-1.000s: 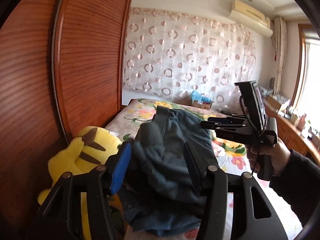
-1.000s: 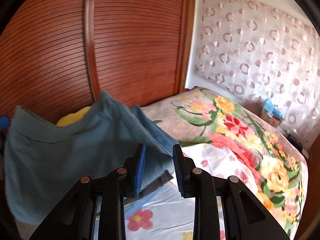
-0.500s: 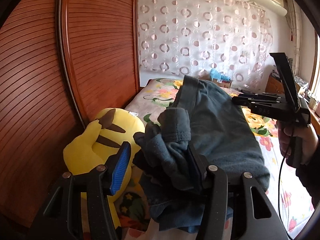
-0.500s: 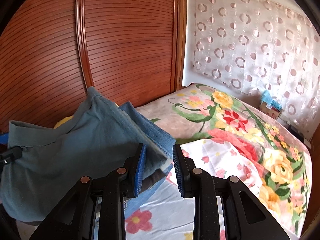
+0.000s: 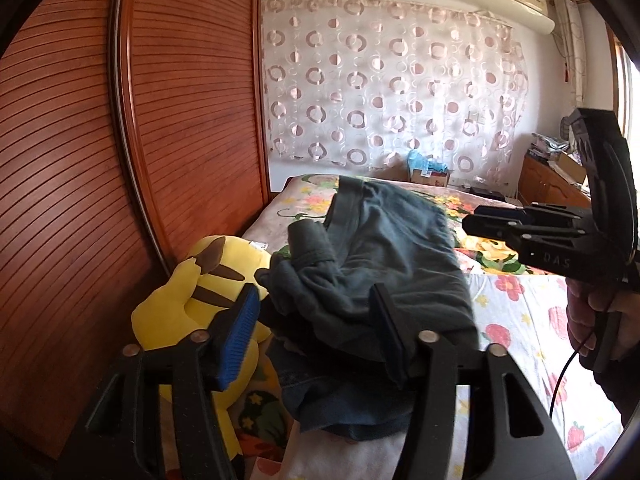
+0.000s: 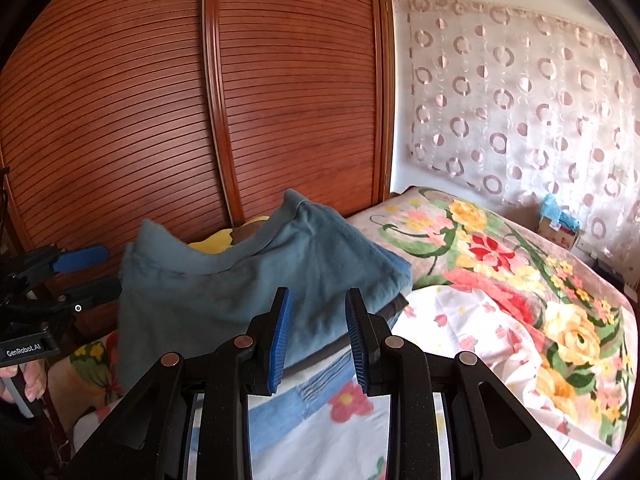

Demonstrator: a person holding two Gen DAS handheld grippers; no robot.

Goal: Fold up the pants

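On the bed point(image 6: 500, 312), both claws gape around the bunched pants point(image 5: 372, 276).

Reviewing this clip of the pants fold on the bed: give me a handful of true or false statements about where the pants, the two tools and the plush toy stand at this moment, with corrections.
1. The left tool is open. True; bunched fabric of the pants lies between its fingers, unclamped.
2. The right tool is clamped shut on the pants. False: its fingers stand apart with a clear gap, at the edge of the pants.
3. A yellow plush toy lies beside the pants, on the wooden wardrobe side. True.
4. The pants lie spread flat at full length. False: they sit in a bunched, layered heap.
5. The bed has a plain white cover. False: it has a floral print.
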